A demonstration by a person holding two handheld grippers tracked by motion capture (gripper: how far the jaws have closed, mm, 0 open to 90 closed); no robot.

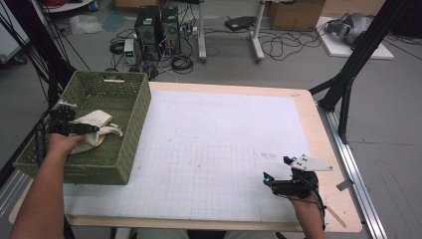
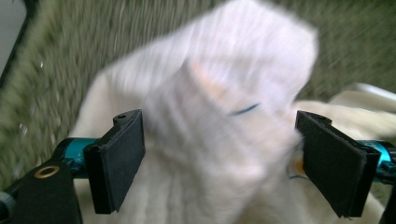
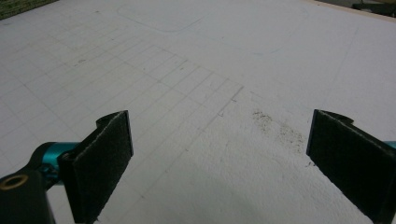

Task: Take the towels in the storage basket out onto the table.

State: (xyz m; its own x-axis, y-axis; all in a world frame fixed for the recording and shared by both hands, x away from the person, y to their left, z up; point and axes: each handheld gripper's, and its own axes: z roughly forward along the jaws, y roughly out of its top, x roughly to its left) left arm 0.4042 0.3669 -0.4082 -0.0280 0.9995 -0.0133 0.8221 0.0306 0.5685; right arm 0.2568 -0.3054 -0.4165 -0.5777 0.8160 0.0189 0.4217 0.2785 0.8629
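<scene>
Over at the left, inside the green basket (image 1: 130, 117) at the bench's left edge: left tool (image 1: 85, 129) spread wide around the cream cloth (image 1: 97, 119), pads (image 2: 119, 156) flanking the bunched, blurred fabric, not pinching it. Near right on the white gridded mat (image 1: 219, 149): right tool (image 1: 277, 175) wide open, gripping nothing.

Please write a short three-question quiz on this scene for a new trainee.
1. True or false: the right gripper holds a cloth.
2. Where does the cream cloth lie? A) on the white mat B) in the green basket C) on the floor
3. How do the left gripper's jaws stand around the cloth?

Key: 1. False; it hovers open over the white gridded mat. 2. B. 3. Open, one jaw on each side of the cloth.
</scene>
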